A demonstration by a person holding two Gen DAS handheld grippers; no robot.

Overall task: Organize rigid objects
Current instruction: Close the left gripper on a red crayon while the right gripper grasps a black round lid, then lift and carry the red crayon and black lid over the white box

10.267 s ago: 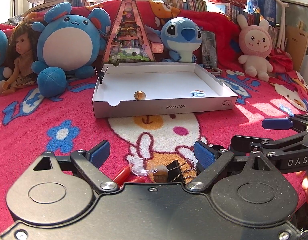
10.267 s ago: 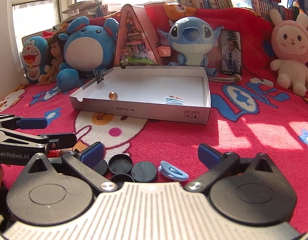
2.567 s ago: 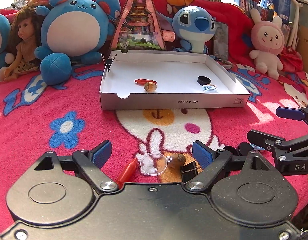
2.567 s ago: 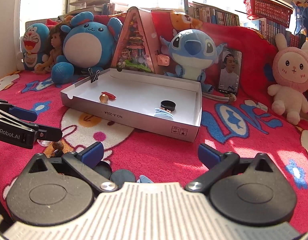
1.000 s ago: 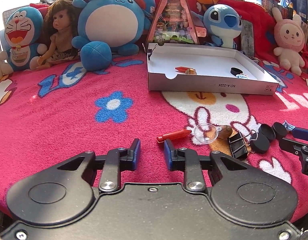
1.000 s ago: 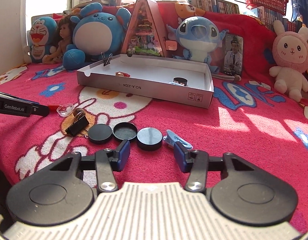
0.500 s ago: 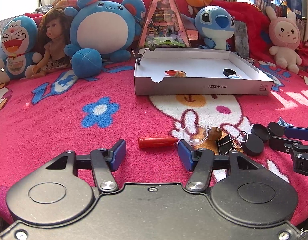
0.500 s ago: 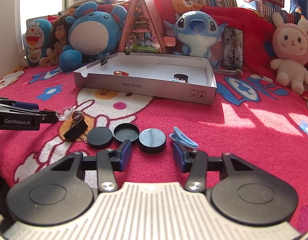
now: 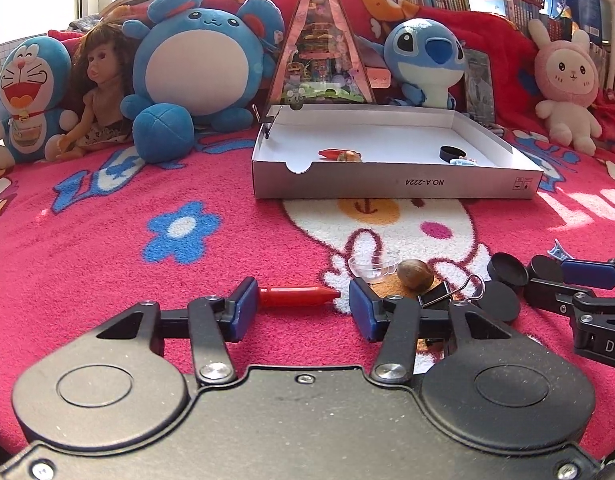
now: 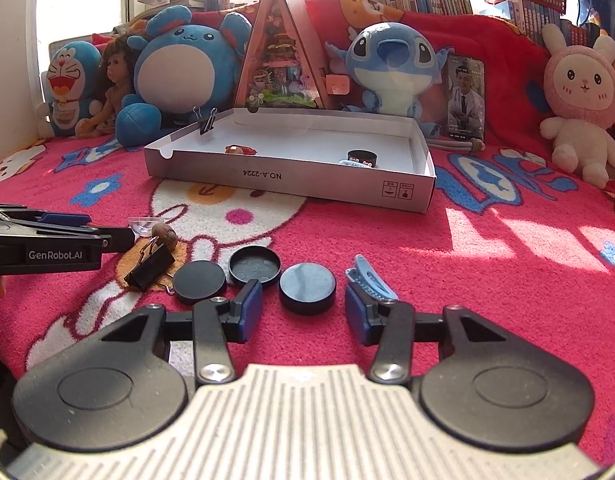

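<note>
A red crayon (image 9: pixel 297 296) lies crosswise on the pink blanket, between the pads of my left gripper (image 9: pixel 302 308). The jaws are closing; the left pad meets one end and a small gap shows at the tip. My right gripper (image 10: pixel 303 310) is open, its jaws opening a little, with a black round cap (image 10: pixel 307 288) between the pads and untouched. Two more black caps (image 10: pixel 199 280) (image 10: pixel 254 266) and a blue hair clip (image 10: pixel 369 280) lie beside it. The white box (image 9: pixel 387 184) holds another red crayon (image 9: pixel 329 153), a nut, a black cap (image 9: pixel 451 153) and a blue clip.
A clear little cup (image 9: pixel 373 268), a brown nut (image 9: pixel 415 274) and a black binder clip (image 9: pixel 439 294) lie between the two grippers. Plush toys, a doll and a triangular model house line the back behind the box. A binder clip (image 10: pixel 206 122) grips the box's left wall.
My left gripper went from almost shut to wide, moved up to the red crayon, and now narrows around it. The right gripper has barely moved and widened a little around the cap.
</note>
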